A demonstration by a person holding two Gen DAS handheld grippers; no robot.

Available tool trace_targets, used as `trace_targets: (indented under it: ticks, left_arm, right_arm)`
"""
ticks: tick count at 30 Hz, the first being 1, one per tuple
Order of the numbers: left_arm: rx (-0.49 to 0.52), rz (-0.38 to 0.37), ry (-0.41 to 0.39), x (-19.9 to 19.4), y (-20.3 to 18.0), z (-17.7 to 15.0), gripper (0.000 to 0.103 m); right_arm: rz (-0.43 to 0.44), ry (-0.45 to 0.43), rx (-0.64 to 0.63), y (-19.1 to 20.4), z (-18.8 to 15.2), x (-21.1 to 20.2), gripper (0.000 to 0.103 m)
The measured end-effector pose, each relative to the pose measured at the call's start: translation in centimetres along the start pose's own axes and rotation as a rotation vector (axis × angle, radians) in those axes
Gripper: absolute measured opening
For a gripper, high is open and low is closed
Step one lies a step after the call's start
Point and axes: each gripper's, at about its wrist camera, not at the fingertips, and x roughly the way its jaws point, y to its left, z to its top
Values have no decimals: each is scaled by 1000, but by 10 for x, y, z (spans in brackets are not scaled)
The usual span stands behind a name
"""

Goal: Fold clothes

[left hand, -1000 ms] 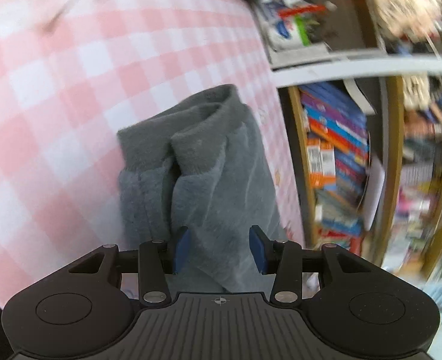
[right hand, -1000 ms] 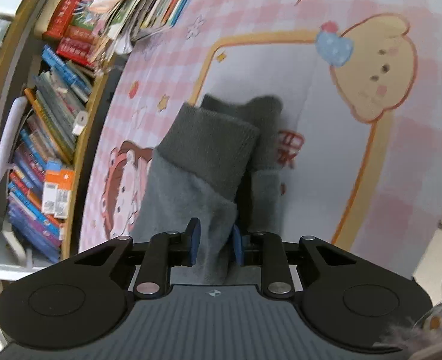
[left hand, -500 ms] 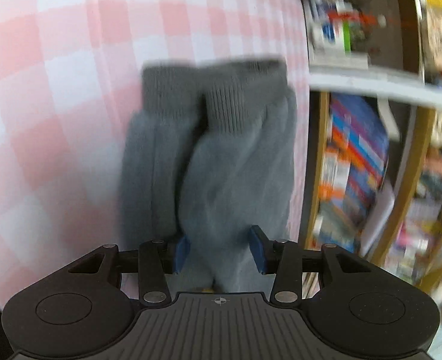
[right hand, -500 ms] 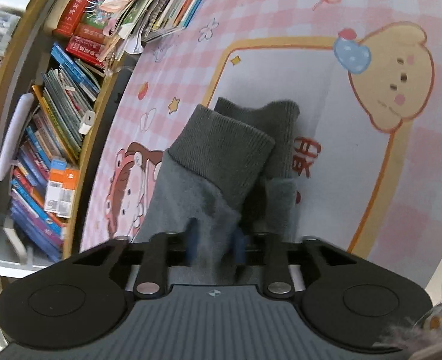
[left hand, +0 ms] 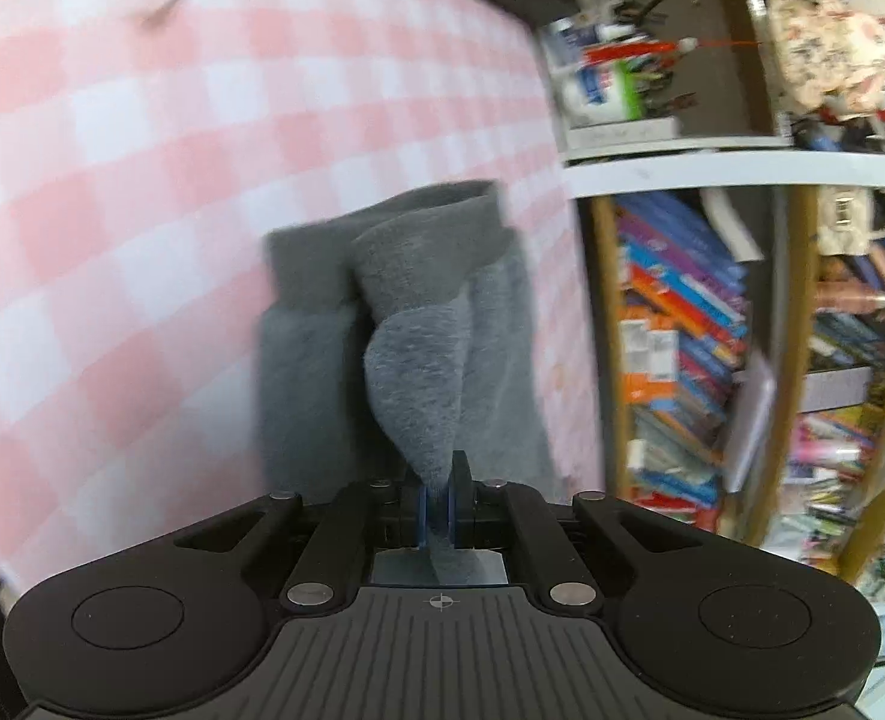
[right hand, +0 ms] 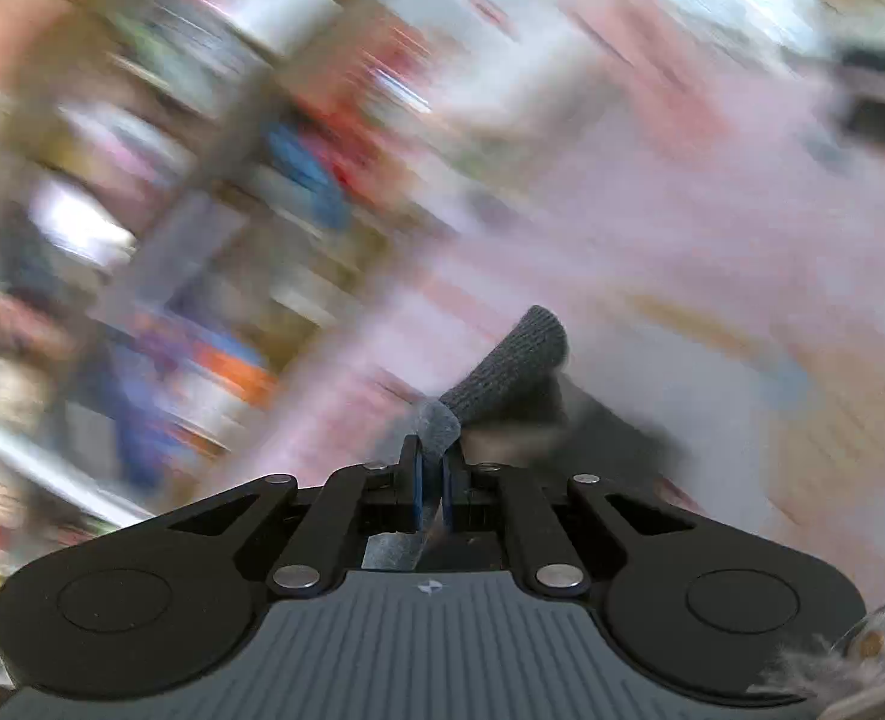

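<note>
A grey fleece garment (left hand: pixel 418 336) with ribbed cuffs lies bunched on the pink-and-white checked cloth (left hand: pixel 112 192). My left gripper (left hand: pixel 437 507) is shut on a fold of the garment, which rises twisted from between the pads. In the right wrist view, my right gripper (right hand: pixel 431 489) is shut on another part of the garment, and a ribbed cuff (right hand: pixel 514 354) sticks up beyond the fingers. That view is heavily blurred by motion.
A bookshelf (left hand: pixel 688 348) packed with colourful books stands to the right of the table edge, with a cluttered white shelf (left hand: pixel 712 168) above it. Blurred bookshelves (right hand: pixel 202 240) fill the left of the right wrist view.
My left gripper has closed on the garment fold; it was open around it before. My right gripper stays shut on the garment and has swung fast, lifting the cuff.
</note>
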Motion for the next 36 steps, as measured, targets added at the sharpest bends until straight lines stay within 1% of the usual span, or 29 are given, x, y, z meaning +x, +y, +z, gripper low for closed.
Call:
trace_targets:
  ticks: [1,2,4,7,8,10,11,13,14,17,18,19,21,23,25,27,28,29,32,36]
  left_arm:
    - [-7,17,5,1,3,-1,4]
    - [-6,25,5,1,3,-1,4]
    - [21,16,-1,0,-3,1,4]
    - [97,-35,-7,-4,-28,5,4]
    - [150,-80,-11,-8,-41,3,4]
    - [325,-184,-16,-23,-72,-4,4]
    - [407,-213,-12,-30,-82,-7,4]
    - [467,-207,2,-38,-80,-9,4]
    - [468,-180,12,-39,-73,-8,4]
    - [286,27,82,-24,-15,2,4]
    - [242,78,103,-19,0,2,4]
    - [210,101,112,-17,9,1,4]
    - [172,112,112,-14,14,1,7]
    - [166,129,105,-15,13,3,10]
    - [179,152,105,-19,9,6,19]
    - [191,163,102,-23,8,7,32]
    - [186,160,96,-23,8,7,33]
    - [172,150,90,-21,9,7,33]
    - [127,132,67,-17,9,8,33]
    - [89,128,21,-8,4,9,33]
  right_arm:
    - [-76,56,34,-13,-7,14,6]
    - [-103,82,60,-22,-14,23,6]
    - [-92,59,92,-31,-23,26,6]
    - [-90,61,100,-32,-22,30,6]
    - [-91,66,96,-31,-21,31,6]
    - [-90,72,102,-33,-19,32,6]
    - [-88,72,106,-33,-20,32,7]
    - [-86,70,109,-32,-21,31,6]
    - [-86,69,107,-32,-22,30,6]
    - [-85,70,102,-32,-23,27,7]
    - [-86,71,96,-32,-24,27,7]
    - [-88,72,90,-31,-24,27,7]
    - [-91,74,78,-28,-23,26,7]
    - [-96,78,63,-26,-22,23,8]
    - [-106,74,44,-22,-21,18,10]
    - [-120,62,25,-20,-19,11,18]
    - [-132,51,18,-20,-19,8,29]
    - [-140,43,13,-20,-18,5,34]
    - [-149,53,29,-25,-16,9,34]
    - [-149,67,48,-25,-15,21,35]
